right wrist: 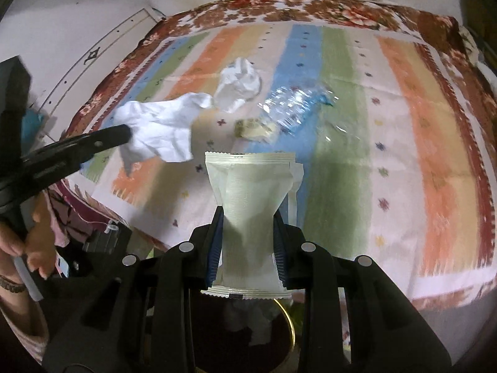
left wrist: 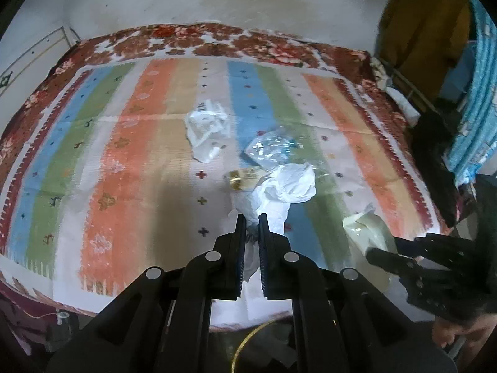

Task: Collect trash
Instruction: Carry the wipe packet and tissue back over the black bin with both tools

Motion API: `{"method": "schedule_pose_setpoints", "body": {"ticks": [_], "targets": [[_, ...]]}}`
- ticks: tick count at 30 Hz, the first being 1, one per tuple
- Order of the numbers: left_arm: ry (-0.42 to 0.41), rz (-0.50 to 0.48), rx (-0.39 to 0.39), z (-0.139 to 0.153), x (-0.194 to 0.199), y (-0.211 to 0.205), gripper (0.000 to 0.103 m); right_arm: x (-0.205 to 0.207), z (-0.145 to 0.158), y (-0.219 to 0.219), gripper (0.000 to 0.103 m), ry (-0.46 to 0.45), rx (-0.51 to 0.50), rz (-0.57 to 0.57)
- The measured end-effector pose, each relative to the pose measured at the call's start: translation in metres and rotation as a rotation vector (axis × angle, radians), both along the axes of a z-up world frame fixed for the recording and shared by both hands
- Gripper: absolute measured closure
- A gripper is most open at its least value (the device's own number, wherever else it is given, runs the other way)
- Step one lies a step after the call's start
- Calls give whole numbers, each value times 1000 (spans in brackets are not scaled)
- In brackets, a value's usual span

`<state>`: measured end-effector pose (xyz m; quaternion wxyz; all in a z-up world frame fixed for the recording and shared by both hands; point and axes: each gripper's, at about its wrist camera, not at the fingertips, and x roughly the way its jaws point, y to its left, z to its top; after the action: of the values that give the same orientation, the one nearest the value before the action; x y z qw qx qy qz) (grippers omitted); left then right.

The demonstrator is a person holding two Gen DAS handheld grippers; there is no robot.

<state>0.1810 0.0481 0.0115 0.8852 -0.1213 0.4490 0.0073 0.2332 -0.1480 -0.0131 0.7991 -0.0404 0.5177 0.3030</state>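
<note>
- Trash is held in both tools: the left gripper is closed on a crumpled white plastic bag, and the right gripper is clamped across the middle of a pale cream wrapper.
- Both pieces are carried above the striped cloth on the bed.
- A dark bin with a gold rim is glimpsed below the right gripper; release is best made once the wrapper hangs squarely over its mouth.
- The bag's loose tail should be kept clear of the rim.
- A crushed clear bottle, a small gold wrapper and another white bag are left on the cloth.
</note>
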Motion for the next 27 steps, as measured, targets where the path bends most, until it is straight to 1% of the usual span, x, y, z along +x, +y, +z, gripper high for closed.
{"method": "schedule_pose_setpoints", "body": {"ticks": [7,16,20,22,25,27], "targets": [[-35,-30,-52,8,-30,-16,96,-13,7,-31,76,5,46,-63],[-67,-59,-109,12,-59,-26,96,-40,16,-40,76,-27,73,-47],[-81,-77,-117,13,-72,-35,96,-54,17,-40,75,-49,64,-30],[-88,-74,-116,13,-77,-38,96,-59,16,-42,75,-47,66,-29],[-110,-85,-92,15,-88,-48,96,-69,14,-44,75,-44,77,-27],[-111,-95,-101,13,-94,-52,96,-77,13,-46,75,-46,82,-21]]}}
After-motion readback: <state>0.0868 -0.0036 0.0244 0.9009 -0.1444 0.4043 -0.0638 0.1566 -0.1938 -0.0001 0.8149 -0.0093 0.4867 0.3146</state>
